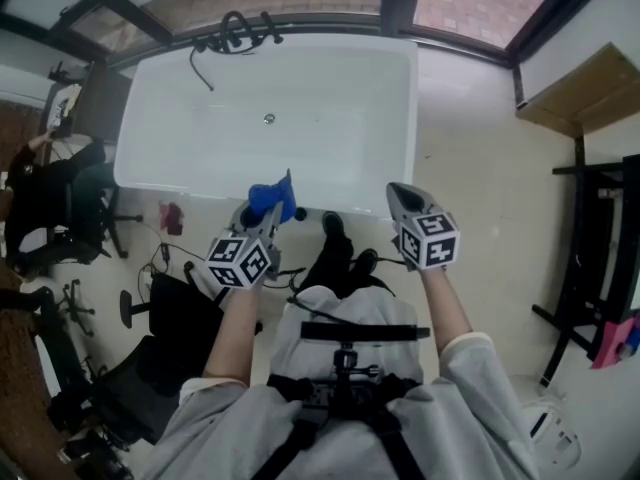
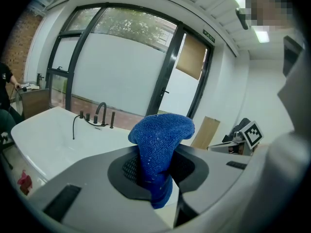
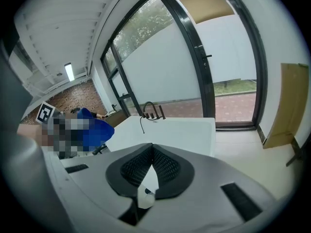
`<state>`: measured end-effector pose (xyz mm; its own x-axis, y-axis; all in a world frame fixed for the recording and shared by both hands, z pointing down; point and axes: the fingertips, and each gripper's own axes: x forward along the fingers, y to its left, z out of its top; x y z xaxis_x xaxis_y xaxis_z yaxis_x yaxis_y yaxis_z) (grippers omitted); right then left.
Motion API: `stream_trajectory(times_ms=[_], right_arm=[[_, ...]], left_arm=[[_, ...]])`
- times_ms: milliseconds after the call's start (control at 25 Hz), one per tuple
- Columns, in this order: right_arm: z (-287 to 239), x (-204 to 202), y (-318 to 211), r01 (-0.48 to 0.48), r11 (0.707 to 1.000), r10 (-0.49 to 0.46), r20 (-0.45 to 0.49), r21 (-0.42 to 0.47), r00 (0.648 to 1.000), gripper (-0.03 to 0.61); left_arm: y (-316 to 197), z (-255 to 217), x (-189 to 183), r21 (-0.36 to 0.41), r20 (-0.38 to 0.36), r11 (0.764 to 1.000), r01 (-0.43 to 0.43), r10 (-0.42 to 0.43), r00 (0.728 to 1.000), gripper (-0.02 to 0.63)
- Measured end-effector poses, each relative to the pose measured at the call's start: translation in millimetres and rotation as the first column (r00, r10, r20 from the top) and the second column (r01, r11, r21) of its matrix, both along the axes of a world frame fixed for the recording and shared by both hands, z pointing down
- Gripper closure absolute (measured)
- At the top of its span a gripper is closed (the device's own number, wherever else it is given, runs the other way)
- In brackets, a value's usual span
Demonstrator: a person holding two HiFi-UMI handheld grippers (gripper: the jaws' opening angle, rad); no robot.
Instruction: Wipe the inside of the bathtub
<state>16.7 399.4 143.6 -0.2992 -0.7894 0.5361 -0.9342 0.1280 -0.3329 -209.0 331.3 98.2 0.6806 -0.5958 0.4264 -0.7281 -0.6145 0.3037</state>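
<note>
The white bathtub [image 1: 330, 138] lies ahead of me on the floor, with a drain [image 1: 268, 119] in its bottom and a black faucet [image 1: 235, 30] at its far left end. My left gripper [image 1: 266, 218] hovers over the tub's near rim, shut on a blue cloth [image 1: 270, 196]. In the left gripper view the blue cloth [image 2: 158, 152] stands up bunched between the jaws, with the bathtub [image 2: 48, 137] behind. My right gripper [image 1: 398, 194] is held beside it, just outside the near rim. In the right gripper view my right gripper [image 3: 151, 147] is shut on nothing, facing the bathtub [image 3: 175, 130].
Office chairs [image 1: 60, 218] and a seated person [image 1: 35, 173] crowd the left side. A pink item [image 1: 172, 216] lies on the floor by the tub. A black frame table [image 1: 600, 258] and a wooden board [image 1: 580, 93] stand at the right. Large windows run behind the tub.
</note>
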Motion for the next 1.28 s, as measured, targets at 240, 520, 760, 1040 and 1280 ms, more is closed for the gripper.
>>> stream_trajectory(times_ms=[240, 520, 760, 1040, 1280], right_arm=[[5.0, 1.7, -17.5, 0.013, 1.0, -0.014, -0.016, -0.018, 1.0, 0.569], [10.9, -7.6, -77.6, 0.083, 0.996, -0.085, -0.047, -0.043, 0.995, 0.569], [17.2, -17.7, -142.2, 0.133, 0.99, -0.136, -0.067, -0.054, 0.988, 0.569], [29.5, -17.5, -209.3, 0.175, 0.983, -0.181, -0.097, -0.062, 0.979, 0.569], [59.3, -9.1, -254.9, 0.249, 0.966, -0.256, -0.111, -0.074, 0.96, 0.569]], left_arm=[[-17.5, 6.9, 23.8, 0.0, -0.021, 1.0, -0.022, 0.022, 1.0, 0.531], [-68.5, 23.4, 25.4, -0.033, -0.033, 0.999, 0.033, -0.034, 0.999, 0.531], [-121.4, 46.0, 32.9, -0.063, -0.043, 0.996, 0.06, -0.063, 0.997, 0.531], [-177.5, 61.6, 53.9, -0.053, -0.039, 0.996, 0.078, -0.08, 0.996, 0.531], [-211.7, 85.2, 63.6, -0.049, -0.025, 0.984, 0.17, -0.171, 0.985, 0.531]])
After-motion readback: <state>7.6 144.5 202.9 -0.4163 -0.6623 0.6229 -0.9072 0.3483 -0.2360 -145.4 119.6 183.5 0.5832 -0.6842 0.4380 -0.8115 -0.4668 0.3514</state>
